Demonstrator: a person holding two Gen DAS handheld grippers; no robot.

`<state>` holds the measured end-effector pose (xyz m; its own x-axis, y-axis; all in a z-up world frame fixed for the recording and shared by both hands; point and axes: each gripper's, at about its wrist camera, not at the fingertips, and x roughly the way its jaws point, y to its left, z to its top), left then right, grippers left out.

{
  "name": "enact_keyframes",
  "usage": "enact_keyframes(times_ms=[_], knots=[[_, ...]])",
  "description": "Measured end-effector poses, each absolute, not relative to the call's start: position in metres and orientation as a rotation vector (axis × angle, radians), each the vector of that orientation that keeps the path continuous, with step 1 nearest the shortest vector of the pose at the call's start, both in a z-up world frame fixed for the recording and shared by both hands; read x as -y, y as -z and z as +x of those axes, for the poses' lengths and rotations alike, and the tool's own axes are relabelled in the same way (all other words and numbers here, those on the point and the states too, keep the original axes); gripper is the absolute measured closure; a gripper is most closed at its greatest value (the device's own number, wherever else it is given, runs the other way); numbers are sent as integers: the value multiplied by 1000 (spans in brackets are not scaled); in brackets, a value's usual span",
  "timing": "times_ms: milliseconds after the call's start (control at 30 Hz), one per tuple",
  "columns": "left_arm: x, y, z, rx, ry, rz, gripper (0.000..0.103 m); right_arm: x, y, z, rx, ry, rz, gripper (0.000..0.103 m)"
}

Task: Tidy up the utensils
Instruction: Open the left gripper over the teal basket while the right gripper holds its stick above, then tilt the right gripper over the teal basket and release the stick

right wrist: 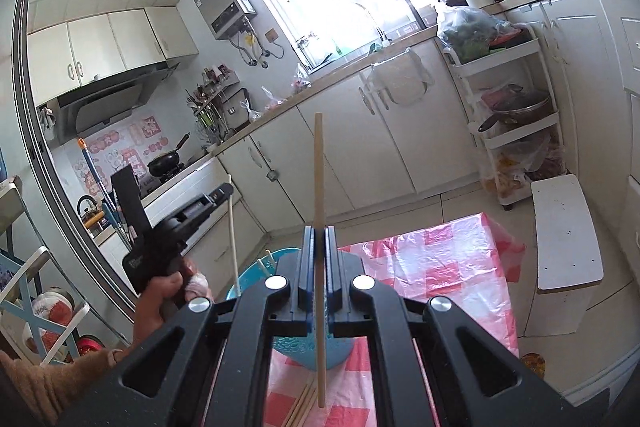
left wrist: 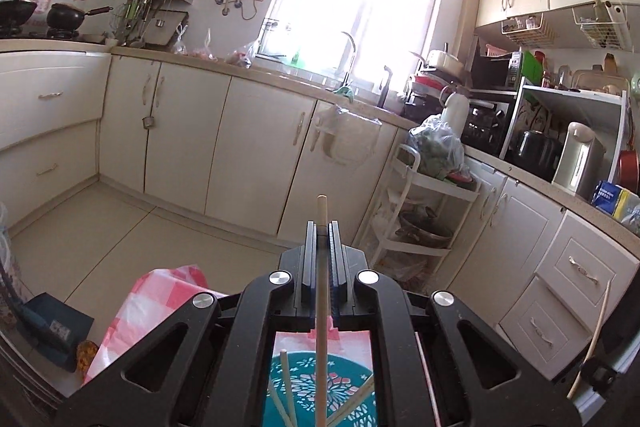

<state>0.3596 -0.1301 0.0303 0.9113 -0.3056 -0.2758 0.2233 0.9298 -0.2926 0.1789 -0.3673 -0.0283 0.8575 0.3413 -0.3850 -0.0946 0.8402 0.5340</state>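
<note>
Raised well above the pink-checked plastic tablecloth [right wrist: 448, 267], the left gripper [left wrist: 321, 227] and right gripper [right wrist: 319, 231] each clench one slim round wooden chopstick [left wrist: 322, 211] [right wrist: 319, 163] pointing to 12 o'clock, while loose chopsticks [left wrist: 286, 387] lean at 6 o'clock in the teal patterned bowl [left wrist: 352, 379].

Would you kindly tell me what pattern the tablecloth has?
The tablecloth is pink-and-white checked, seen best in the right wrist view.
</note>
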Motion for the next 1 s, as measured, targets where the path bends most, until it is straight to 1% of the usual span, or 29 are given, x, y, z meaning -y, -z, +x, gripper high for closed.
enact_keyframes(times_ms=[300,367,467,533,633,733,867,1000], knots=[[130,5,344,-422,306,-167,96,346,21,195,-470,-286,518,98],[126,11,338,-446,315,-165,93,339,17,197,-475,-296,490,98],[109,15,324,-459,299,-178,82,321,8,202,-495,-307,363,98],[91,18,312,-463,273,-200,70,303,2,206,-512,-301,197,98],[61,22,294,-475,230,-230,66,267,0,213,-529,-285,-118,98],[32,30,279,-496,192,-254,64,228,10,219,-536,-281,-458,98],[0,39,259,-519,143,-275,63,183,38,220,-523,-305,-920,98],[-22,49,241,-535,111,-287,63,166,67,221,-518,-348,-1281,98]])
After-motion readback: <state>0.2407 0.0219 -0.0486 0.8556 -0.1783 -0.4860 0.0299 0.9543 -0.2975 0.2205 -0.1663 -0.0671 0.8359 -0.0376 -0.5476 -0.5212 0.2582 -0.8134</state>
